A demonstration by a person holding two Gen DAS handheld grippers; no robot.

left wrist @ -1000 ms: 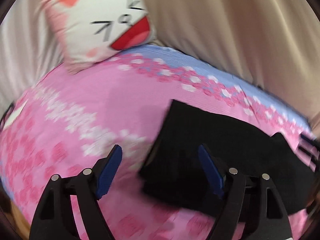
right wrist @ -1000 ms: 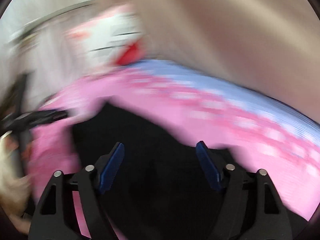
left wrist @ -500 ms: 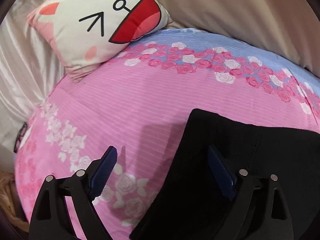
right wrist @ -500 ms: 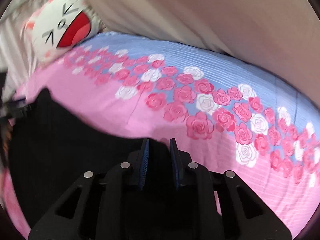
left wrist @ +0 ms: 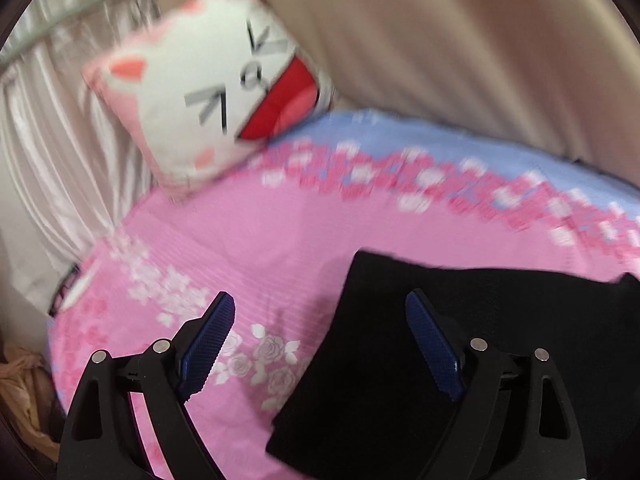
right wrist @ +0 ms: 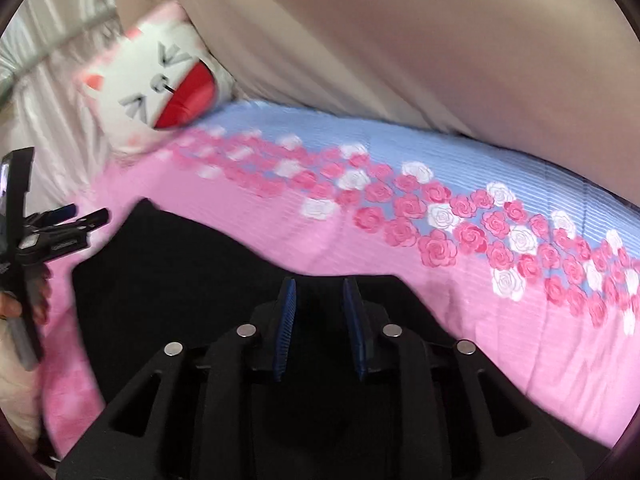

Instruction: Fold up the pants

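Observation:
Black pants [left wrist: 460, 340] lie folded flat on a pink flowered bedspread [left wrist: 248, 240]. My left gripper [left wrist: 320, 336] is open and empty, hovering over the pants' left edge, its right finger above the cloth. In the right wrist view the pants [right wrist: 192, 280] spread to the left. My right gripper [right wrist: 320, 320] has its blue pads close together with a narrow gap over the pants' far edge; black on black hides whether cloth is pinched. The left gripper also shows at the left edge of the right wrist view [right wrist: 60, 228].
A white cat-face cushion [left wrist: 216, 92] leans at the head of the bed against pale curtains [left wrist: 48, 152]. A beige cover [right wrist: 400, 40] hangs along the far side. The bedspread turns blue [right wrist: 400, 152] near the far edge.
My right gripper closed from wide open to nearly shut, then opened slightly and pulled back. My left gripper stayed open and drifted back and up from the pants' left edge.

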